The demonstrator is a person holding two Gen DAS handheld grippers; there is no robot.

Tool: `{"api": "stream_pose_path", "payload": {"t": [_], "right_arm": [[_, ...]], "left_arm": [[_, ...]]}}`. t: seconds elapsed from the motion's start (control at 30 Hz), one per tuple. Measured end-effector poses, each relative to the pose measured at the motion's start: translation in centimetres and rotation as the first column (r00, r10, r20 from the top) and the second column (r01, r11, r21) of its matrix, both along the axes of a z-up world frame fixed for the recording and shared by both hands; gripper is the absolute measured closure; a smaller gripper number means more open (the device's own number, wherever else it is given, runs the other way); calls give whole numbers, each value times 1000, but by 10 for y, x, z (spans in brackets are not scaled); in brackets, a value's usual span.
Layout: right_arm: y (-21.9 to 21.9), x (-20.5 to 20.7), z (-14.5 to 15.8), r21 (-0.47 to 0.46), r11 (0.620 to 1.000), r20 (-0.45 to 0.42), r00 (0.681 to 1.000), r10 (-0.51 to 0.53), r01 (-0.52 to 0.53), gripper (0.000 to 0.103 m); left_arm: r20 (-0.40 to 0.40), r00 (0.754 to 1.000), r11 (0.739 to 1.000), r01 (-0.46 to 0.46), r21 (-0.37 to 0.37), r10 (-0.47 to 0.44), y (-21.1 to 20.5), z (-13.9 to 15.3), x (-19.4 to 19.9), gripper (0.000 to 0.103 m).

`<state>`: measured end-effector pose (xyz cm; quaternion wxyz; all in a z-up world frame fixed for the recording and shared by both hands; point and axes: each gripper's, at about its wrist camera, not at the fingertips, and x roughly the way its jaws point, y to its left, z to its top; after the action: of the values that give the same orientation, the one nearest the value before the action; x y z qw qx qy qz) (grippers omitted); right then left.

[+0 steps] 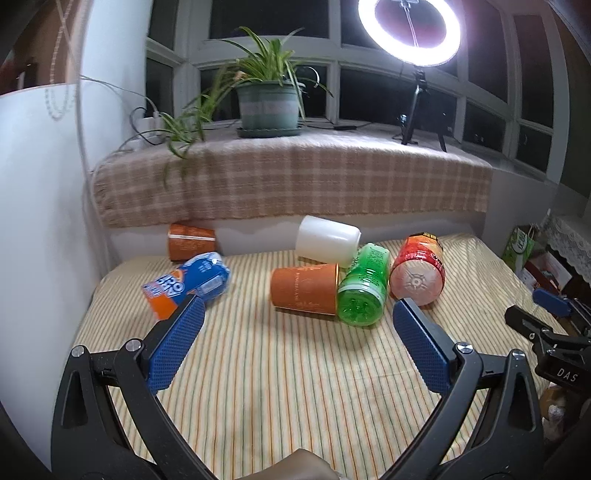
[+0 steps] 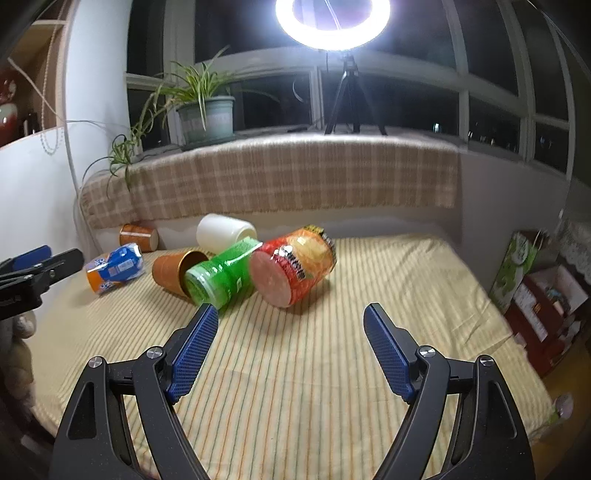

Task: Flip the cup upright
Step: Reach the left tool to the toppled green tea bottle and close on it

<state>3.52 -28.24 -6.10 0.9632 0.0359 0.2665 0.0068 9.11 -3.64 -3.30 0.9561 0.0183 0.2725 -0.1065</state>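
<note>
Several containers lie on their sides on the striped cloth. An orange paper cup lies mid-table, mouth toward the green bottle; it also shows in the right wrist view. A white cup lies behind it, and a second orange cup lies at the back left. My left gripper is open and empty, just short of the orange cup. My right gripper is open and empty, in front of the green bottle and the red bottle.
A blue and orange bottle lies at the left. A plaid-covered sill behind carries a potted plant and a ring light on a tripod. A white wall is at the left; boxes stand at the right.
</note>
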Motion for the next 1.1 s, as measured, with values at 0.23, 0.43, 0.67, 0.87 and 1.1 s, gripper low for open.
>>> {"api": "stream_pose_path", "payload": {"t": [0.23,0.43,0.67,0.87,1.1], "right_arm": [[-7,20,-8,78,997,-53,998,21,-16,22],[-18,19,-16,100,995,-75,997,2,5,22],[-40,15,-25,102,993,-95,995,-41,51,22],[-67,10,-29,120,986,-100,990,-103,114,22],[-88,10,-33,138,978,-104,984,-143,157,22]], "left_arm": [[-84,983,986,166,23,-164,-27,5,37,0],[-237,916,938,343,48,-323,-69,-1,85,10],[-468,788,889,457,12,-399,-110,-30,140,34],[-549,746,860,501,91,-377,-134,-43,165,38],[-628,707,835,526,162,-324,-143,-66,182,40]]}}
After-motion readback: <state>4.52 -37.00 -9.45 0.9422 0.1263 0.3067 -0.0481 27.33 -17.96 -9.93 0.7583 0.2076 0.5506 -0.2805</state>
